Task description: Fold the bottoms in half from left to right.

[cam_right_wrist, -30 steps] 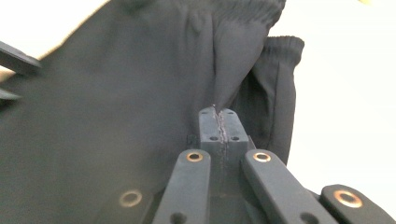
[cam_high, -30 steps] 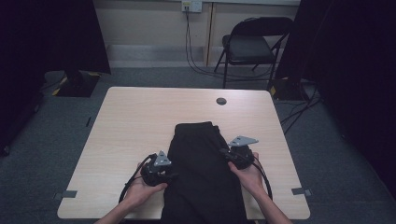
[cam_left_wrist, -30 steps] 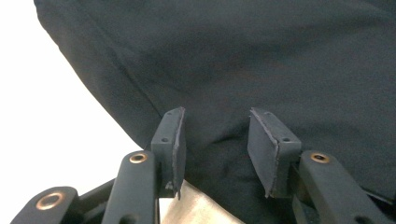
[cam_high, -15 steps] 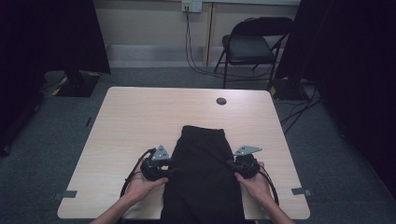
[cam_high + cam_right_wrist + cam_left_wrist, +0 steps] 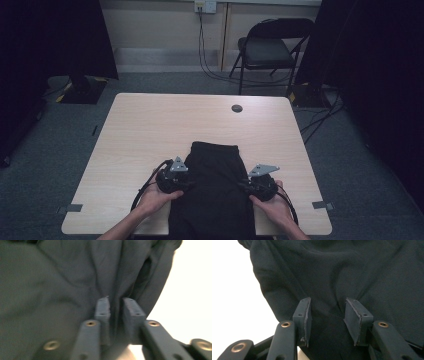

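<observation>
We have the black garment (image 5: 215, 190) lying on the near half of the counter (image 5: 150, 130), its far hem toward the middle and its near end running off the front edge between our forearms. Our left tongs (image 5: 327, 315) sit at its left edge with their pads spread and a fold of the dark cloth bunched between them, not squeezed. Our right tongs (image 5: 115, 311) at the right edge have just been opening (the gap is narrow), a ridge of cloth standing between the pads, and we cannot tell whether they press it.
</observation>
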`<move>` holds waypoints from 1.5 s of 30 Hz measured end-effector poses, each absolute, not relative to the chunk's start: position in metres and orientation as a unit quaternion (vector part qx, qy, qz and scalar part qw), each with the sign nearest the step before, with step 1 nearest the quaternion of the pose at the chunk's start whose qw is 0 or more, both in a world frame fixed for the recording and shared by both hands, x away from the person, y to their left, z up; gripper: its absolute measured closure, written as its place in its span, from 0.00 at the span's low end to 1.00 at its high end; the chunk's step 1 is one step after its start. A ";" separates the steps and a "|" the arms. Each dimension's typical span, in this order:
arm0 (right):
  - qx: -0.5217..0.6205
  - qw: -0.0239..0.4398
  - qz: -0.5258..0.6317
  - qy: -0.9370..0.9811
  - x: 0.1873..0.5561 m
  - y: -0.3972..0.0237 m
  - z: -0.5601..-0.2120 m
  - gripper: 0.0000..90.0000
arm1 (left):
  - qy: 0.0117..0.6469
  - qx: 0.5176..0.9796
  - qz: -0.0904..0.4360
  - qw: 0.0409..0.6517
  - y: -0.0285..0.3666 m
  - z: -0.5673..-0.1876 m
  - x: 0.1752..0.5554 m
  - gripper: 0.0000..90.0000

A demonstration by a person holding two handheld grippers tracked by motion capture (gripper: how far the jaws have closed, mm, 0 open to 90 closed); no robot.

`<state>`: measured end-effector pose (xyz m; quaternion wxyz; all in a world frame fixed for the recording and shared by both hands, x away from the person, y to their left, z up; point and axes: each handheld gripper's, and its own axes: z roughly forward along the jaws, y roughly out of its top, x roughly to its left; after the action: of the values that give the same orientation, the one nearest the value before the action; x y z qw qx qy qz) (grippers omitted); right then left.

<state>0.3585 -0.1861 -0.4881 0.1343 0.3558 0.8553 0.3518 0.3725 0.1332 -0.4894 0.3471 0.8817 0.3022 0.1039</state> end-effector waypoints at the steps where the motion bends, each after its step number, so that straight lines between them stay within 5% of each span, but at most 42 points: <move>1: 0.358 0.144 0.364 0.848 0.360 -0.184 -0.482 0.70 | 0.303 0.882 0.098 0.347 0.136 -0.487 0.371 0.64; 2: 0.358 0.144 0.364 0.848 0.360 -0.184 -0.482 0.70 | 0.303 0.882 0.098 0.347 0.136 -0.487 0.371 0.66; 4: 0.362 0.154 0.386 0.834 0.370 -0.180 -0.475 0.54 | 0.313 0.867 0.105 0.374 0.139 -0.478 0.377 0.64; 8: 0.369 0.157 0.396 0.826 0.389 -0.173 -0.471 0.45 | 0.329 0.852 0.119 0.389 0.142 -0.468 0.392 0.62; 14: 0.385 0.166 0.396 0.817 0.431 -0.162 -0.477 0.38 | 0.376 0.823 0.128 0.405 0.148 -0.464 0.426 0.55; 16: 0.398 0.152 0.388 0.818 0.446 -0.161 -0.487 0.36 | 0.390 0.828 0.114 0.387 0.149 -0.471 0.435 0.42; 22: 0.407 0.142 0.380 0.819 0.450 -0.160 -0.500 0.35 | 0.400 0.820 0.106 0.395 0.150 -0.484 0.443 0.39; 26: 0.398 0.145 0.379 0.823 0.446 -0.158 -0.500 0.42 | 0.396 0.826 0.103 0.386 0.148 -0.490 0.443 0.38; 29: 0.392 0.147 0.375 0.827 0.443 -0.156 -0.499 0.55 | 0.401 0.822 0.097 0.392 0.148 -0.497 0.443 0.36; 31: 0.386 0.131 0.382 0.829 0.441 -0.155 -0.498 0.73 | 0.399 0.823 0.101 0.391 0.146 -0.498 0.442 0.33; 34: 0.380 0.113 0.388 0.832 0.440 -0.154 -0.498 0.82 | 0.396 0.828 0.100 0.384 0.144 -0.497 0.441 0.31; 37: 0.376 0.104 0.395 0.832 0.439 -0.153 -0.499 0.90 | 0.382 0.829 0.085 0.399 0.143 -0.497 0.437 0.42; 41: 0.378 0.099 0.398 0.830 0.439 -0.153 -0.498 0.93 | 0.386 0.825 0.071 0.408 0.149 -0.498 0.437 0.82; 45: 0.378 0.099 0.411 0.824 0.439 -0.153 -0.493 0.94 | 0.391 0.814 0.073 0.423 0.153 -0.495 0.437 0.89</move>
<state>0.4391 -0.1525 -0.4929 0.0992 0.3784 0.8236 0.4107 0.4369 0.1526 -0.4945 0.4227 0.8142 0.3912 0.0727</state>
